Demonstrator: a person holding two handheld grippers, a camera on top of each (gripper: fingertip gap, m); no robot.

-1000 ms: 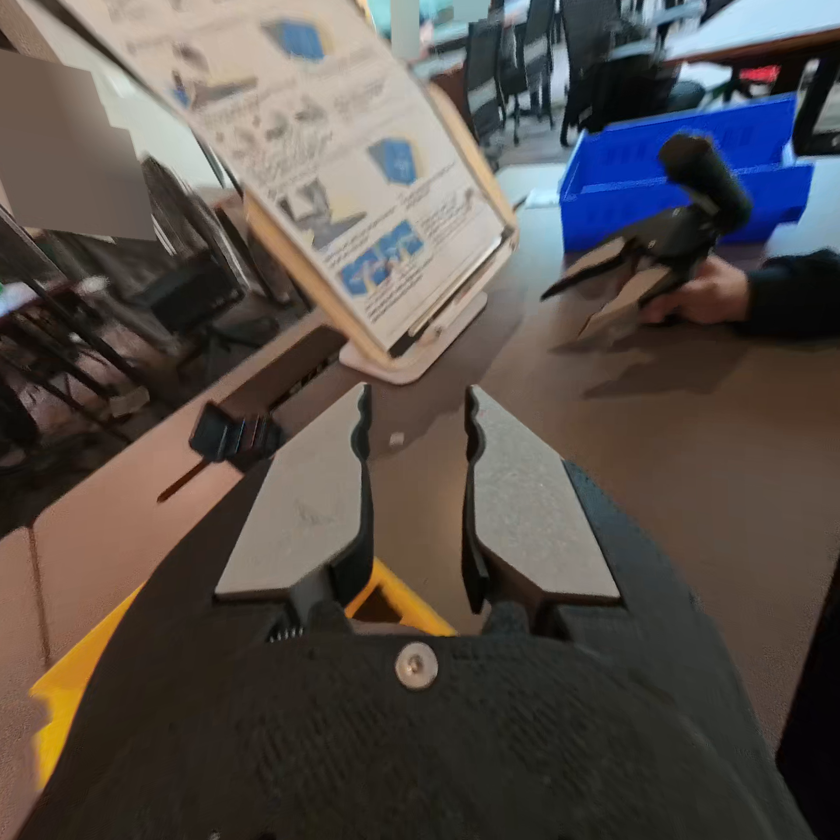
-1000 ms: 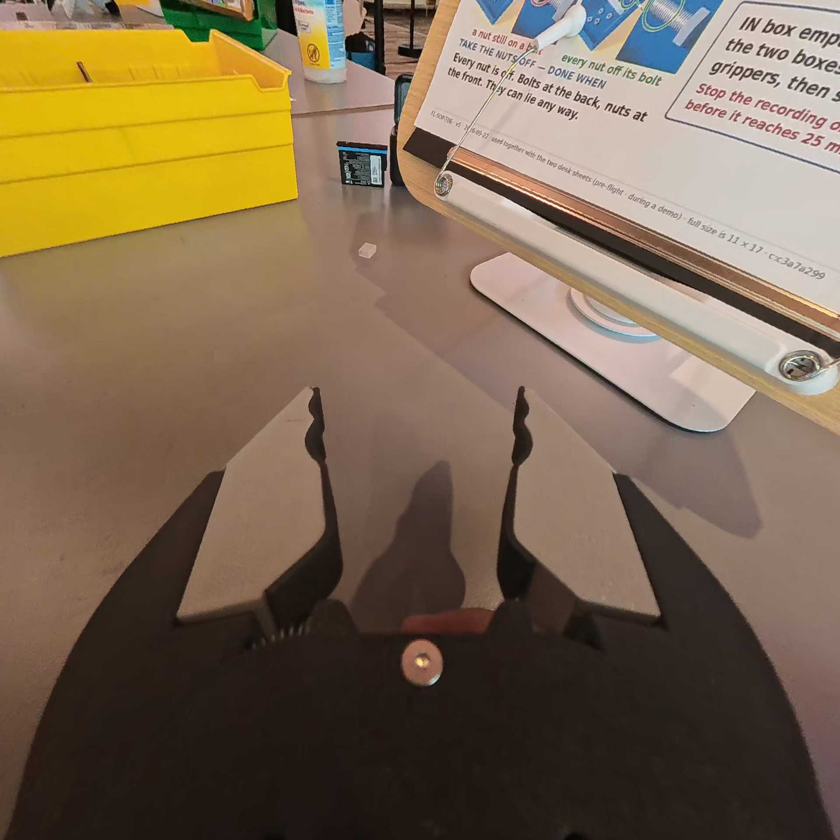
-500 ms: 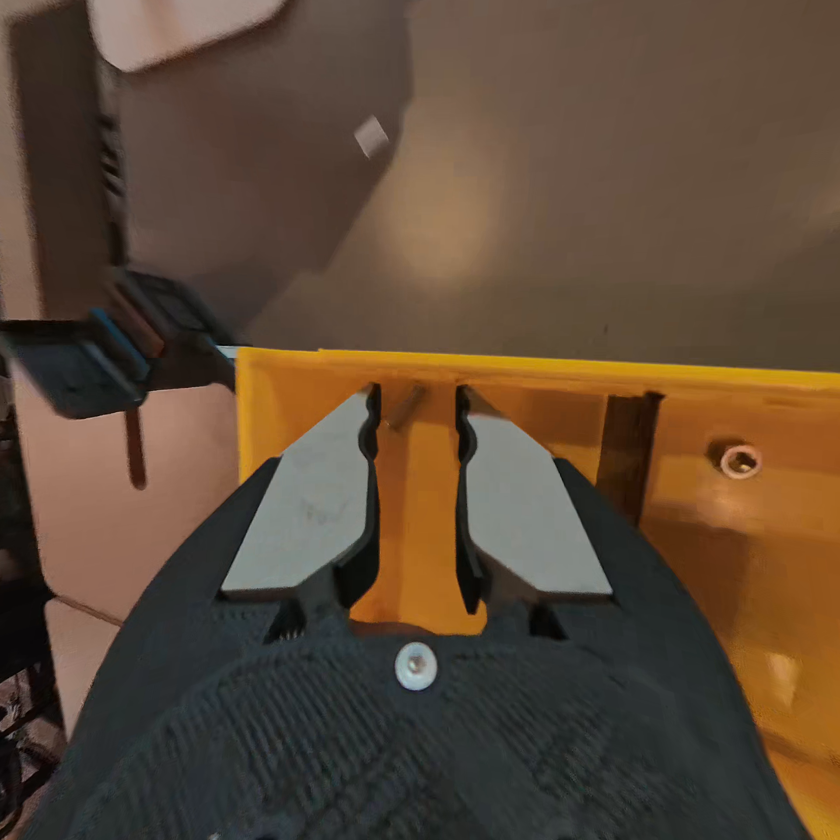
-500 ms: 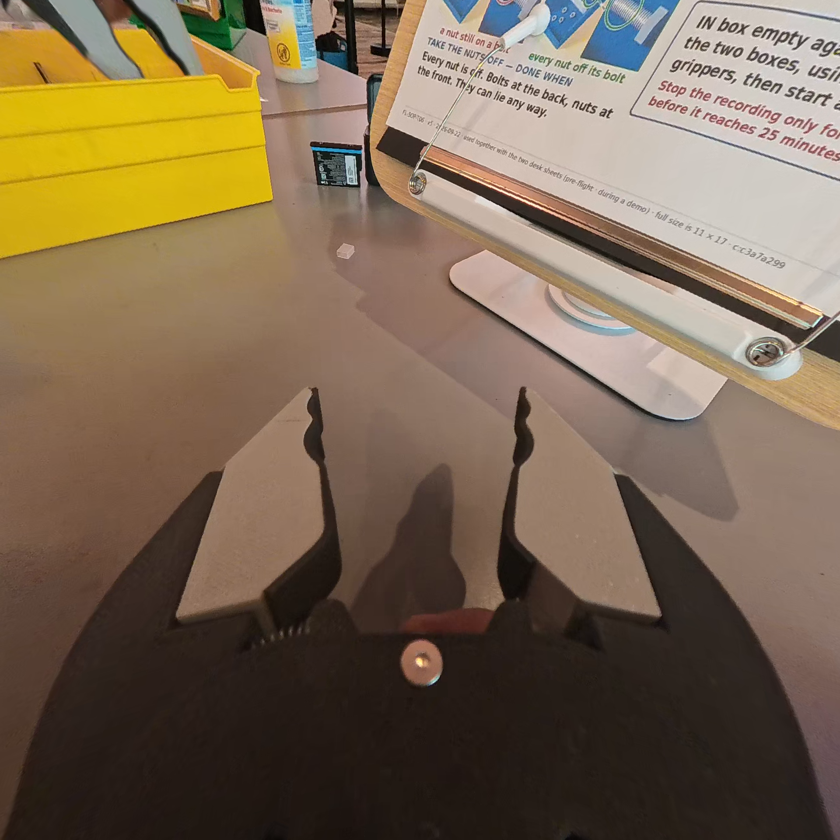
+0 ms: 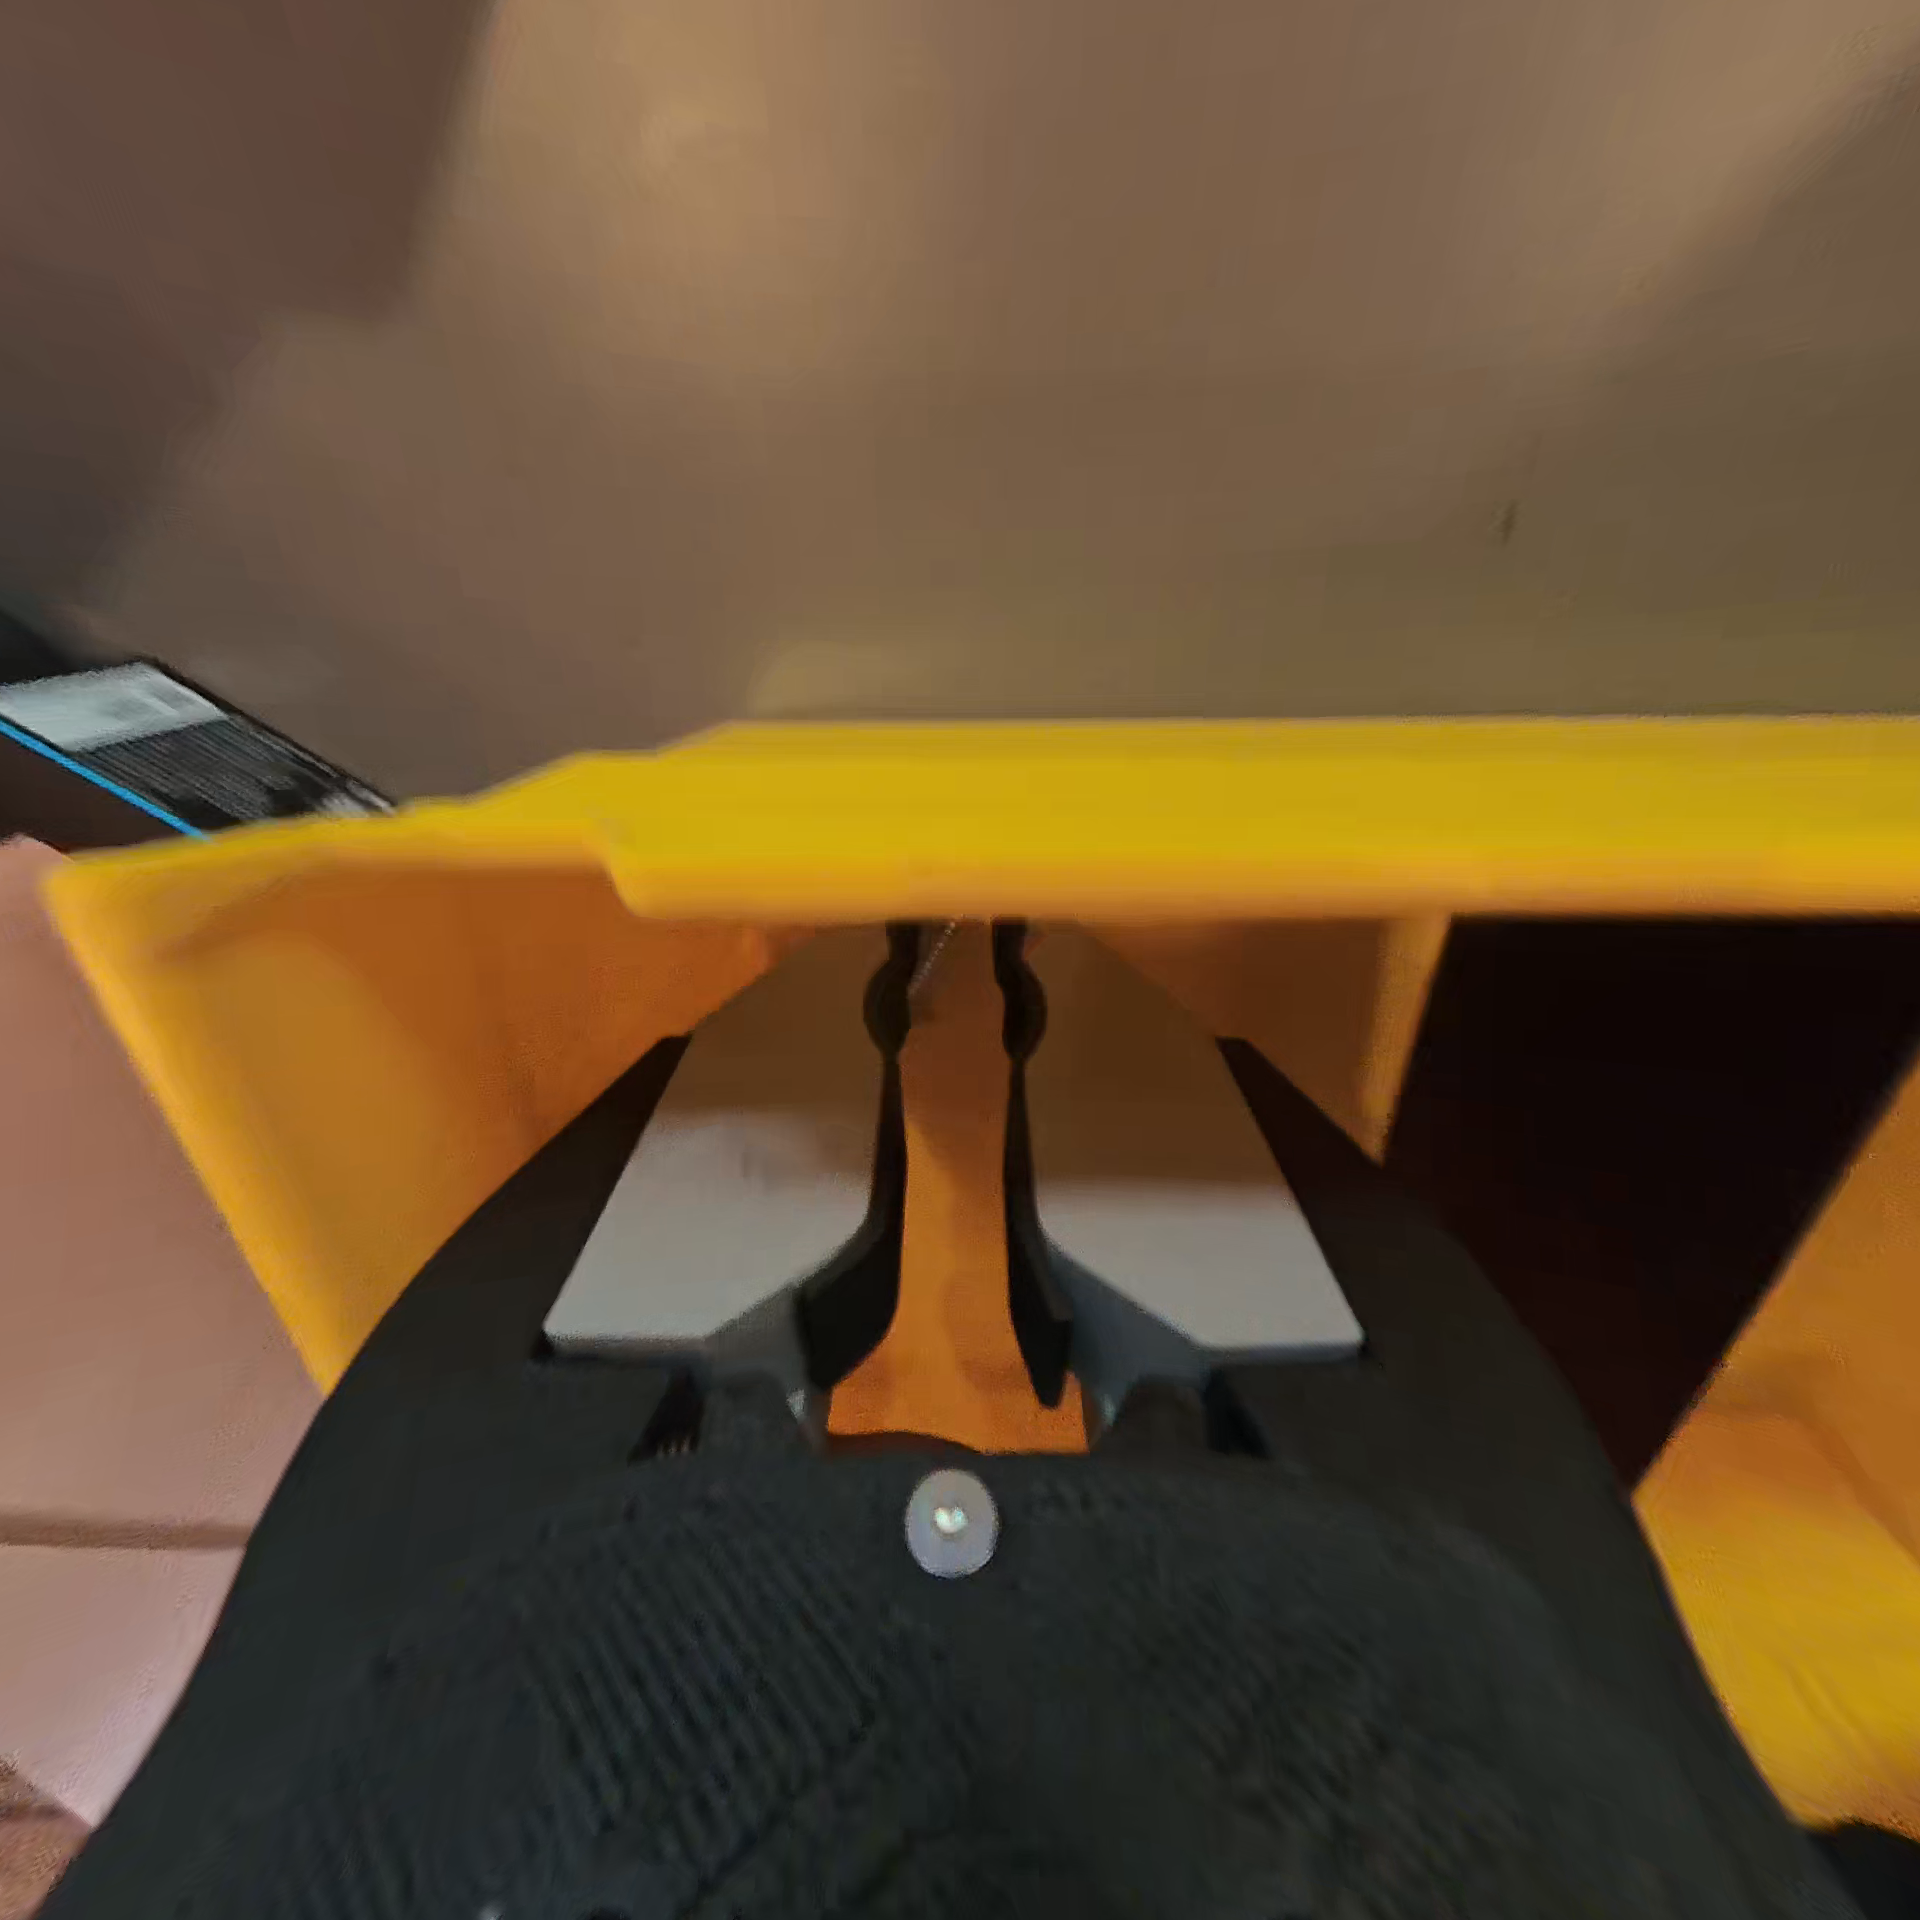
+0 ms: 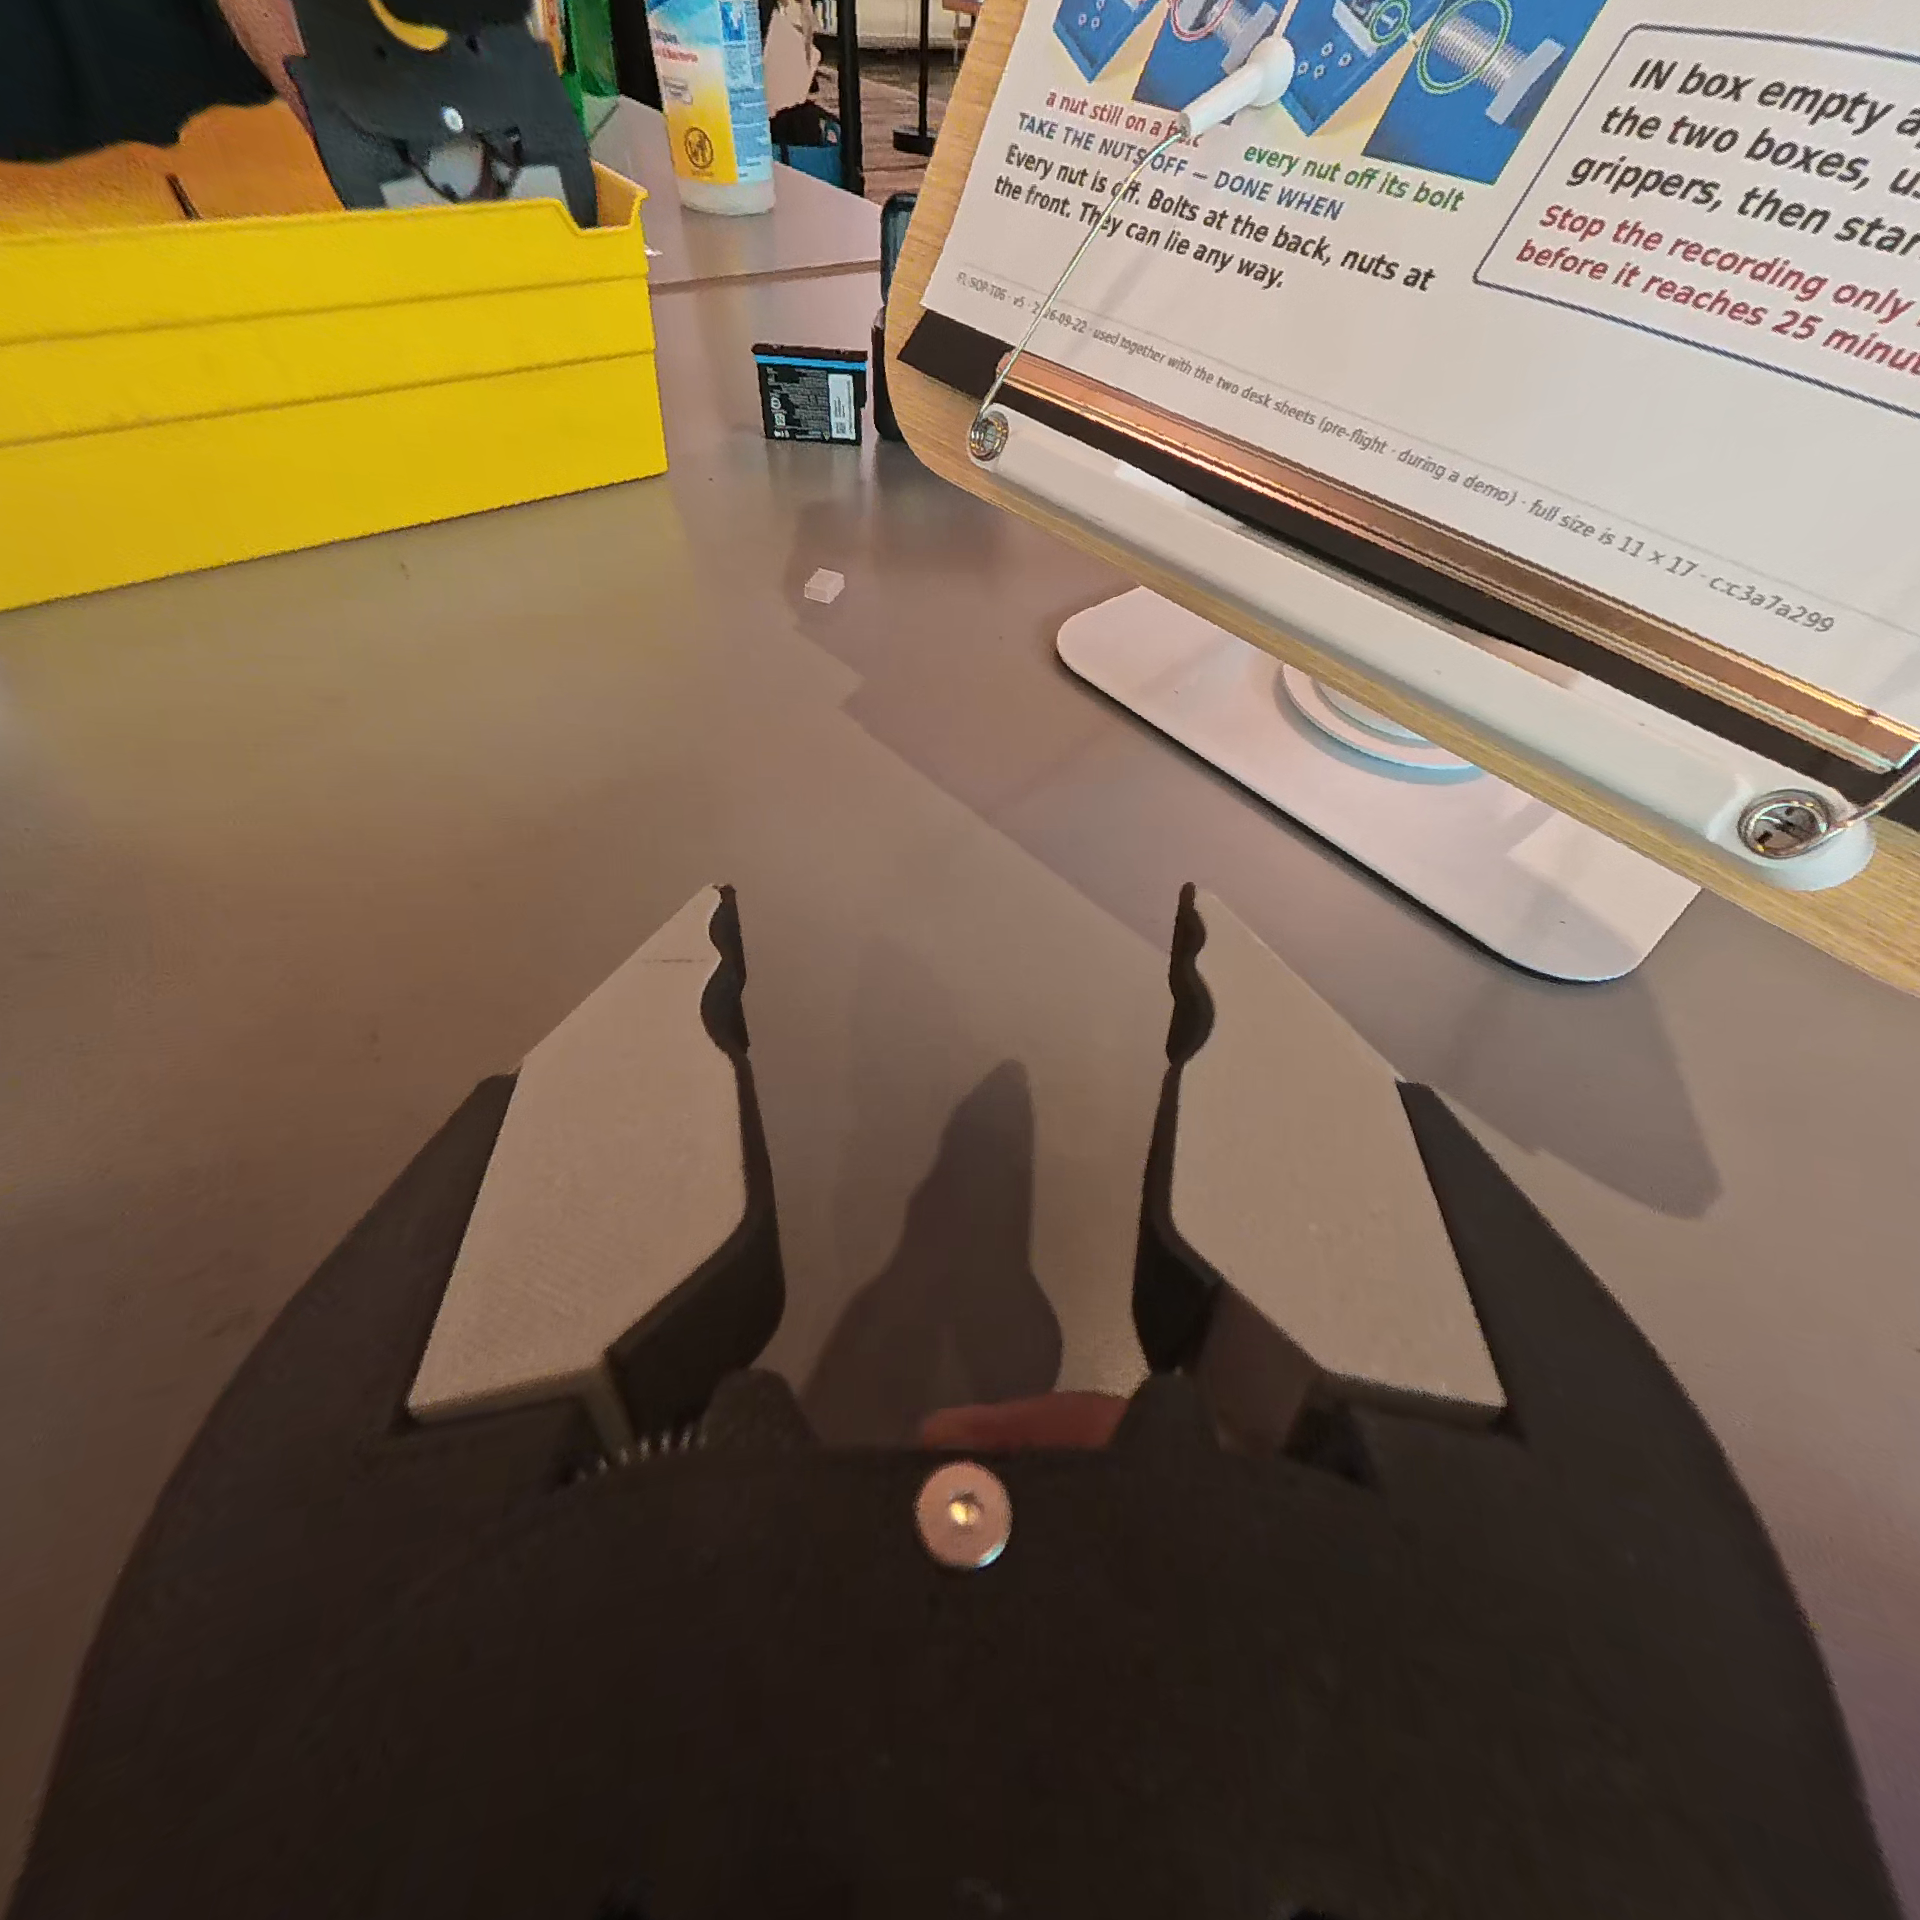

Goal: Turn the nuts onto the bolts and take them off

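Observation:
My left gripper (image 5: 954, 940) reaches down into the left end of the yellow bin (image 5: 1247, 810). Its jaws stand a narrow gap apart, and the bin's rim hides the very tips. A thin grey bolt (image 5: 938, 961) shows in that gap, blurred; I cannot tell if the pads touch it. In the right wrist view the left gripper (image 6: 447, 135) stands inside the yellow bin (image 6: 312, 416) at the far left. My right gripper (image 6: 951, 904) is open and empty, low over the grey table. No nut is in view.
A tilted document stand with a printed sheet (image 6: 1455, 312) on a white base (image 6: 1403, 831) stands at the right. A small black block (image 6: 810, 395) and a tiny clear bit (image 6: 824, 585) lie between bin and stand. A white bottle (image 6: 717, 104) is behind. There is about 40 cm between the tips of the two grippers.
My left gripper swung from over the table down into the yellow bin, and its jaws narrowed around the bolt. My right gripper stayed open and barely moved.

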